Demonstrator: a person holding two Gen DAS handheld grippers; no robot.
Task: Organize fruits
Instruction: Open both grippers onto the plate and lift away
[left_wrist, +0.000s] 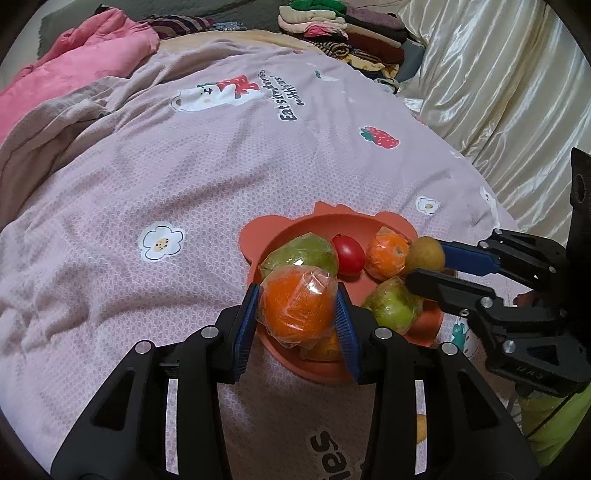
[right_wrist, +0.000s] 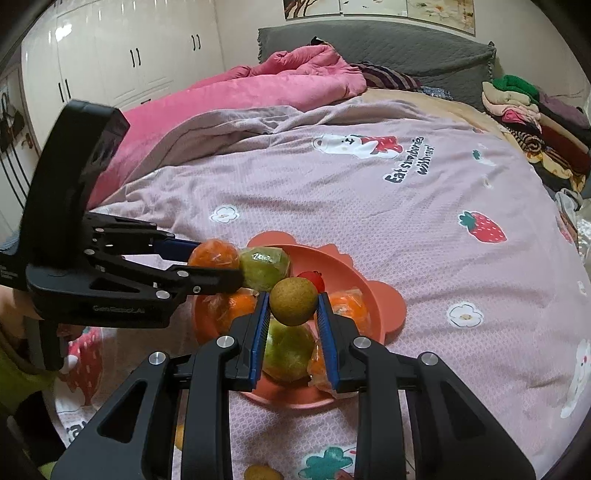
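Both grippers loaded over the bowl (left_wrist: 258, 236).

Left gripper (left_wrist: 298, 310) pinching a wrapped orange (left_wrist: 295, 306) at bowl's 7 o'clock; right gripper (right_wrist: 292, 314) pinching a kiwi (right_wrist: 293, 301) near 3. Film likely slippery, fruit soft: best held across the widest part, gently.

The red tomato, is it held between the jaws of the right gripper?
No, the red tomato lies in the orange bowl; the right gripper holds a small brown fruit.

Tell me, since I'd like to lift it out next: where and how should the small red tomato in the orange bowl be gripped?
Grip the red tomato across its narrow middle, coming from above. It sits low in the orange bowl, wedged between a wrapped green fruit and a wrapped orange, so only its top is free. Probably close gently; its skin looks smooth.
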